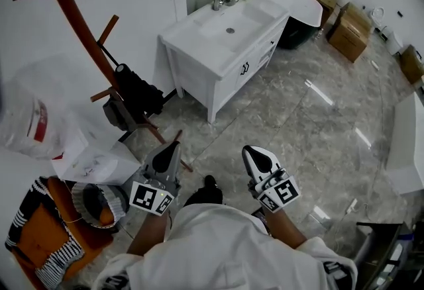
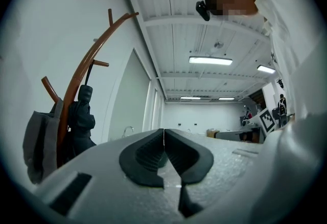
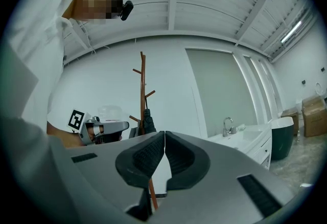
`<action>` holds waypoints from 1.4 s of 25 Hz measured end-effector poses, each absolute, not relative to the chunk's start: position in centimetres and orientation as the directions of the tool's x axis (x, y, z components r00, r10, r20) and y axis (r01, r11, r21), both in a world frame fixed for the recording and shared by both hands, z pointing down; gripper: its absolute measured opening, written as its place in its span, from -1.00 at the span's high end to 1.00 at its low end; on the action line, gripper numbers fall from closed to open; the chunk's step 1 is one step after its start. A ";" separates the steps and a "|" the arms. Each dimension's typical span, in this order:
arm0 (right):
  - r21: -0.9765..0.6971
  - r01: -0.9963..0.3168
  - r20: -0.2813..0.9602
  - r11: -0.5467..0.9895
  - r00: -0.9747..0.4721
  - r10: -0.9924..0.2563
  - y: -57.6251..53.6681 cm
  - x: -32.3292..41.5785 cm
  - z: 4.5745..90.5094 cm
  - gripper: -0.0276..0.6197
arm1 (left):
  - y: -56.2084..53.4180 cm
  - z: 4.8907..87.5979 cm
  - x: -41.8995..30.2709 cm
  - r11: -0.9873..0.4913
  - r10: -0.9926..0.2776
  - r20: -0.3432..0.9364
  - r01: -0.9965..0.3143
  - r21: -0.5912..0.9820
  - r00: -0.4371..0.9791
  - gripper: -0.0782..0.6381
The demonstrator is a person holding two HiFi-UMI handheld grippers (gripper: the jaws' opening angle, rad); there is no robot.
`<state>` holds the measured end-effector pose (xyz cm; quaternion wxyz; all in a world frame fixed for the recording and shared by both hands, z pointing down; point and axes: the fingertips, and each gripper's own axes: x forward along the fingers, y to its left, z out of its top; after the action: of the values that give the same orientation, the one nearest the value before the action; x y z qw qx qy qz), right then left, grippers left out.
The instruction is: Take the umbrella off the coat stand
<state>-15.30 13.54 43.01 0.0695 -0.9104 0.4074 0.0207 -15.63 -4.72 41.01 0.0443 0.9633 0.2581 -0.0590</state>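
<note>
A brown wooden coat stand curves up at the left. A folded black umbrella hangs from one of its lower pegs, beside a grey bag. My left gripper is shut and empty, a short way in front of the stand's foot. To its right my right gripper is also shut and empty. In the left gripper view the umbrella hangs against the stand, left of the closed jaws. The right gripper view shows the stand and the umbrella straight beyond its closed jaws.
A white vanity with a sink stands right of the coat stand. Cardboard boxes sit at the far right wall. A clear plastic bag, papers and an orange and striped cloth lie at the left.
</note>
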 end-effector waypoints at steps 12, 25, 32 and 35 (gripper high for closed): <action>-0.083 -0.824 -0.075 -0.561 0.567 -0.820 11.8 -2.6 41.4 0.87 | -5.6 40.2 -4.7 -0.910 0.392 -0.146 0.407 0.085 0.908 0.73; -0.119 -0.922 -0.064 -0.367 0.376 -0.924 8.0 6.6 42.2 0.87 | -8.1 40.5 0.9 -0.974 0.203 -0.120 0.213 0.072 0.972 0.73; -0.111 -0.983 -0.085 -0.143 0.153 -0.985 5.2 13.3 42.8 0.87 | -9.9 40.3 3.5 -0.997 -0.052 -0.134 -0.045 0.058 0.990 0.73; -0.101 -0.992 -0.099 -0.071 0.081 -0.992 4.6 16.6 42.2 0.87 | -9.0 39.6 5.0 -0.993 -0.116 -0.133 -0.112 0.035 0.984 0.73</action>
<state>16.64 4.64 42.16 0.0707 -0.7319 0.6778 0.0019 5.00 -8.97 39.64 0.0136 0.9960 -0.0572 -0.0675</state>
